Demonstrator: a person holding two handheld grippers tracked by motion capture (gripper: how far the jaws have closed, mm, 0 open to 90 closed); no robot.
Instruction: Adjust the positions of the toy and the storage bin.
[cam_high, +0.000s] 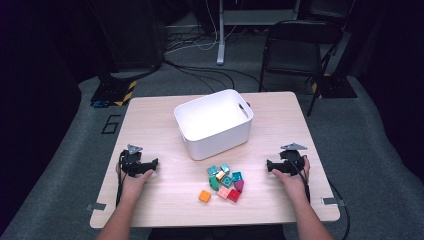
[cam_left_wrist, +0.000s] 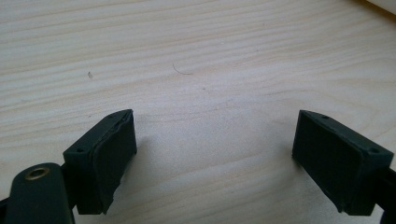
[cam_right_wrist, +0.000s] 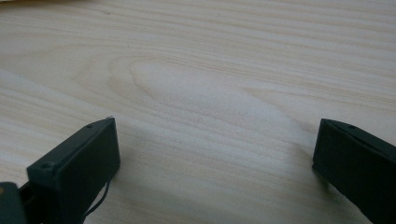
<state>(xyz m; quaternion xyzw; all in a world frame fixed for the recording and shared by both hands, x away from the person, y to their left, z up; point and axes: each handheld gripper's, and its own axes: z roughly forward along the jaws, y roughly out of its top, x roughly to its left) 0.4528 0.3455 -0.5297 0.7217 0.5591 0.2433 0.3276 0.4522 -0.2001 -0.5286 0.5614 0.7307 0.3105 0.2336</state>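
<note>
A white bin (cam_high: 214, 123) stands in the middle of the wooden table (cam_high: 165, 200), empty as far as I can see. In front of it lies a cluster of several small coloured blocks (cam_high: 225, 181), with an orange block (cam_high: 204, 196) slightly apart at the left. My left gripper (cam_high: 154, 165) rests on the table at the left, jaws pointing toward the blocks. In the left gripper view it (cam_left_wrist: 215, 144) is open over bare wood. My right gripper (cam_high: 270, 166) rests at the right, facing the blocks. Its jaws (cam_right_wrist: 217, 154) stand wide open with nothing between them.
A black folding chair (cam_high: 295, 47) stands beyond the table's far right corner. Cables run over the grey floor behind the table. Metal brackets (cam_high: 95, 206) stick out at the table's front corners. Bare wood lies between each gripper and the blocks.
</note>
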